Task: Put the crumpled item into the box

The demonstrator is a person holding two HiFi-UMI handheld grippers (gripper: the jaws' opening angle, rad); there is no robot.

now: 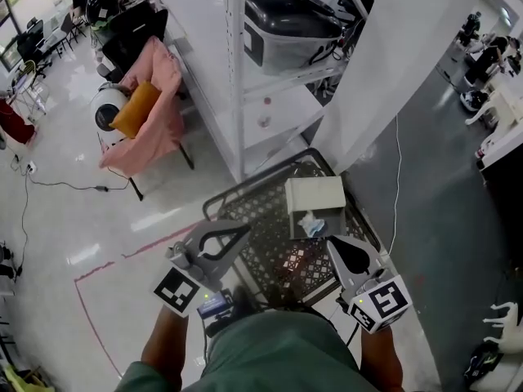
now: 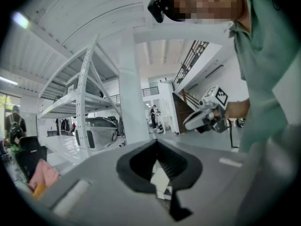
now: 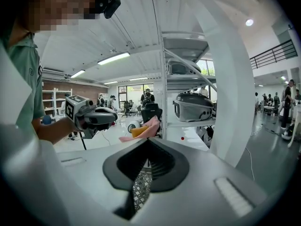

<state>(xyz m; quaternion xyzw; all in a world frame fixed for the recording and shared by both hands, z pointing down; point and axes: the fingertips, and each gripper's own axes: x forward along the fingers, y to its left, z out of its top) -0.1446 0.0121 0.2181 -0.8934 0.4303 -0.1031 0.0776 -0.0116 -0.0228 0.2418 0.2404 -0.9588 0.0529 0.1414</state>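
A small beige box (image 1: 315,193) stands on a black mesh table (image 1: 270,256), its open side towards me. A crumpled pale blue-and-white item (image 1: 311,224) lies in the box's opening. My left gripper (image 1: 242,229) hovers over the table's left part, shut and empty, to the left of the box. My right gripper (image 1: 332,242) is just below the box on the right, also shut with nothing in it. In the left gripper view the closed jaws (image 2: 157,149) point past the right gripper (image 2: 203,118). The right gripper view shows its closed jaws (image 3: 148,145) and the left gripper (image 3: 93,117).
A white shelving rack (image 1: 237,72) with a grey bin (image 1: 290,27) stands behind the table, next to a wide white pillar (image 1: 392,64). At the left is a chair draped in pink cloth (image 1: 163,109) with an orange cushion (image 1: 135,109). Red tape (image 1: 98,272) marks the floor.
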